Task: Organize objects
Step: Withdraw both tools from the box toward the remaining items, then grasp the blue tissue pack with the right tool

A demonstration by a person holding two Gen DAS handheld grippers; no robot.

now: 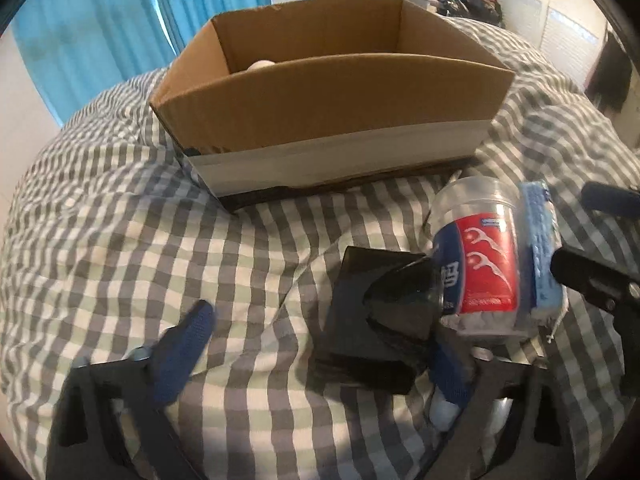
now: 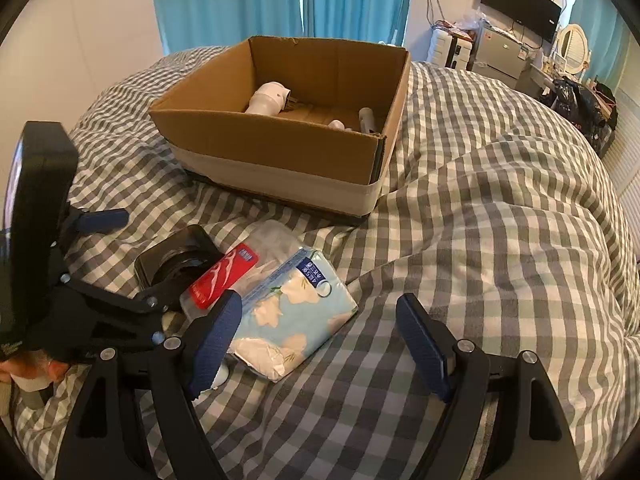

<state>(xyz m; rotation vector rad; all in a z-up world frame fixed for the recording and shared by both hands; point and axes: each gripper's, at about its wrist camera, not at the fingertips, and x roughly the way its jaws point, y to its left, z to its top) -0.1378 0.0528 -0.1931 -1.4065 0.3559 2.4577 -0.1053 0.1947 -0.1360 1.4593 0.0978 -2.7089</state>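
Observation:
An open cardboard box (image 1: 320,96) (image 2: 280,148) stands on the checked bedspread and holds white items (image 2: 269,98). In front of it lie a black box with a dark roll (image 1: 380,312) (image 2: 176,260), a clear tub of floss picks with a red label (image 1: 476,264) (image 2: 224,276) and a blue tissue pack (image 2: 292,312) (image 1: 542,256). My left gripper (image 1: 320,356) is open, its jaws either side of the black box. My right gripper (image 2: 320,344) is open just above the near end of the tissue pack.
The checked bedspread (image 2: 480,240) rises in folds on the right. Blue curtains (image 2: 280,4) hang behind the box. A desk with a monitor (image 2: 520,4) and clutter stands at the back right.

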